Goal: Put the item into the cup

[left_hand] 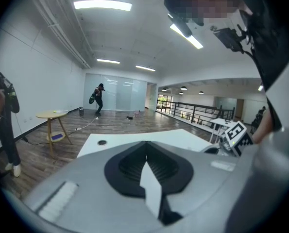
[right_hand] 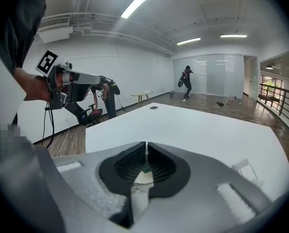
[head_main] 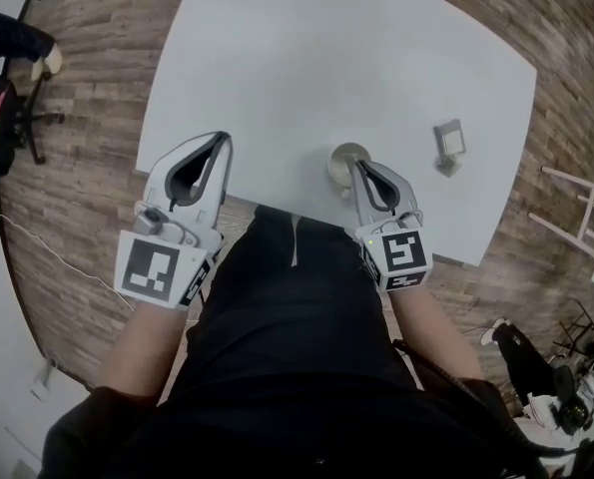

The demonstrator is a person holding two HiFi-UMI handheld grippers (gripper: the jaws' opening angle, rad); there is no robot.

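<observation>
The item point(head_main: 449, 148), a small square piece, was noted on the white table point(head_main: 277, 68), right of the cup point(head_main: 337, 164) and apart from it. The right gripper point(head_main: 354, 166) was held over the cup with its jaws pressed together. The left gripper point(head_main: 221, 142) was likewise closed and empty, at the table's near edge.

Left gripper point(head_main: 222, 141), right gripper point(head_main: 355, 164) — fingers point(head_main: 215, 193) closed, both angled downward
</observation>
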